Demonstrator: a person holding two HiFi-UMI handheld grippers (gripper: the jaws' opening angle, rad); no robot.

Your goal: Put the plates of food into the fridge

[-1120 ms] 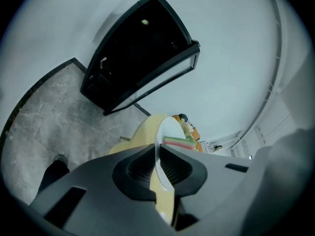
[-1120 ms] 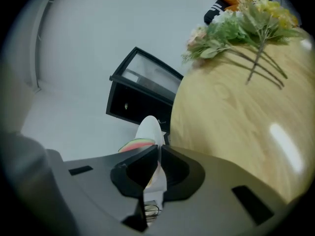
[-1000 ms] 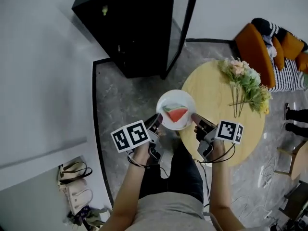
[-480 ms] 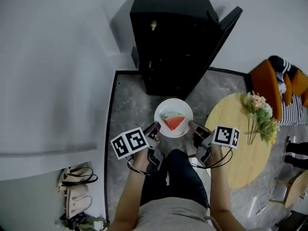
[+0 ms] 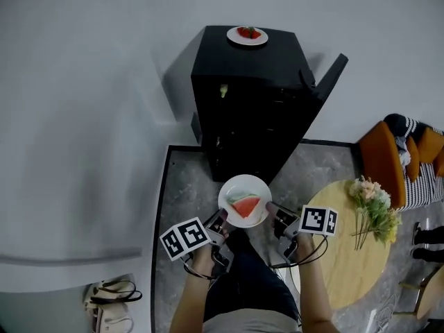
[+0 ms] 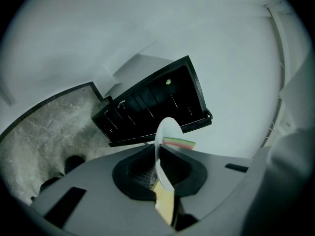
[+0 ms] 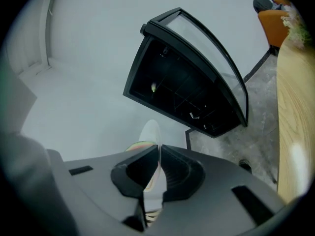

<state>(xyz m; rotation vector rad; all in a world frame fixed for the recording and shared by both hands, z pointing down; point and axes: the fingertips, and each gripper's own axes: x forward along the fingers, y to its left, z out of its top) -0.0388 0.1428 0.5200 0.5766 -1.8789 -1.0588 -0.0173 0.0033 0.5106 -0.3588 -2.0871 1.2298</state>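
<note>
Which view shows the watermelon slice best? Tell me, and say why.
The head view: it looks down onto the watermelon slice, red flesh and green rind plain on the white plate. Both gripper views see the plate edge-on, so only a thin striped sliver of the slice shows.

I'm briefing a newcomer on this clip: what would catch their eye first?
A white plate bearing a watermelon slice, gripped at opposite rims by the left gripper and right gripper, sits mid-frame. Just beyond stands a black fridge, door open, with another plate on top.
</note>
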